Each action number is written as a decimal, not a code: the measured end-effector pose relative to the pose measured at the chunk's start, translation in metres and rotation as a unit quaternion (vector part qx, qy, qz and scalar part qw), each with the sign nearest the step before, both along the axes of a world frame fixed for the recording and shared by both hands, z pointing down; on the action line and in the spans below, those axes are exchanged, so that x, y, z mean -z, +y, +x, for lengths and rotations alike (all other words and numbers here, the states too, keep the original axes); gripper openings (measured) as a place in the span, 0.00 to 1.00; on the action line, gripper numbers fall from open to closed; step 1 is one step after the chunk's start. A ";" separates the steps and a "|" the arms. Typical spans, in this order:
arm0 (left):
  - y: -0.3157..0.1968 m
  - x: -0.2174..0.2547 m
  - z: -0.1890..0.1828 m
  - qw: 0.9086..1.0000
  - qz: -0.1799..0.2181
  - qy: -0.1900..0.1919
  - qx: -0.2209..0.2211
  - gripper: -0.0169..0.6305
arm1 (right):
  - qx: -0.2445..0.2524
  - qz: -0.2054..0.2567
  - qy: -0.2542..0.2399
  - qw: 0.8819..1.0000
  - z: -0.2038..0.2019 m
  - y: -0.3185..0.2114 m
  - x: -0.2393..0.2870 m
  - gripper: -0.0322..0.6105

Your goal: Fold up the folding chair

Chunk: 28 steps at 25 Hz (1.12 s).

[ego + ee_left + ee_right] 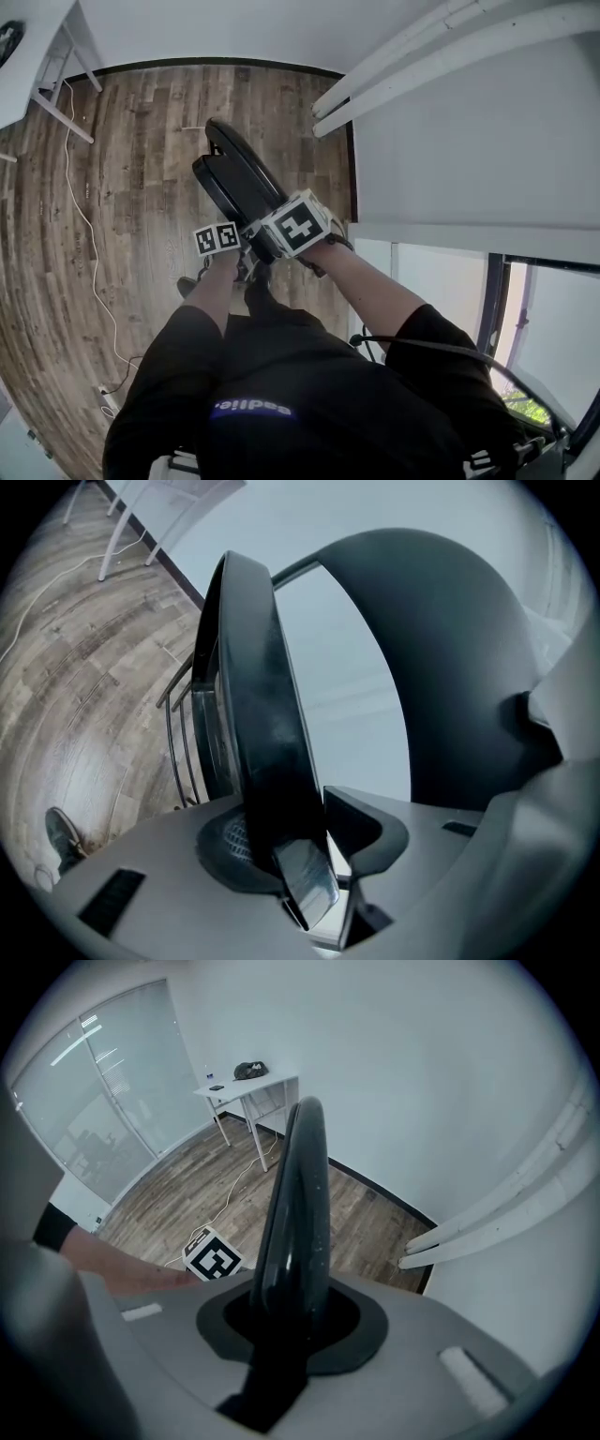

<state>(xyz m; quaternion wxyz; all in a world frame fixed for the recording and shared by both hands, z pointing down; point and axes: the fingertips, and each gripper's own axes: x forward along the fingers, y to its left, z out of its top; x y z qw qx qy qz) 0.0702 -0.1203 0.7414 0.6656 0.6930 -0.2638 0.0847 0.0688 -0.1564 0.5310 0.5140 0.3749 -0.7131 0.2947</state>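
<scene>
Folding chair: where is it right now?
Head view, centre: the folding chair is over the wood floor, left of the white wall, its near edge between the jaws of the left gripper and right gripper.

Stretching the bare left arm [214, 292] and the bare right arm [366, 286] forward and down. Squeezing the grey plastic right gripper [281, 1330] tight on the thin black folding chair [298, 1194]. Holding the grey plastic left gripper [314, 874] a little open around that chair's edge, with a gap on one side.
</scene>
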 end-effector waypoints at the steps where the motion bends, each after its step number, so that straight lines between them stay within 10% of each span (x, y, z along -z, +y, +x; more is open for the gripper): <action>1: -0.002 0.002 0.004 1.000 0.001 -0.004 -0.005 0.26 | -0.004 -0.002 0.001 1.000 0.001 0.000 0.001 0.15; 20: -0.037 0.020 0.047 0.987 0.010 -0.076 -0.141 0.27 | -0.105 -0.010 -0.011 0.994 0.013 -0.023 0.012 0.15; 28: -0.034 0.016 0.035 0.992 -0.024 -0.078 -0.094 0.27 | -0.111 -0.013 -0.030 0.993 0.021 -0.026 0.012 0.16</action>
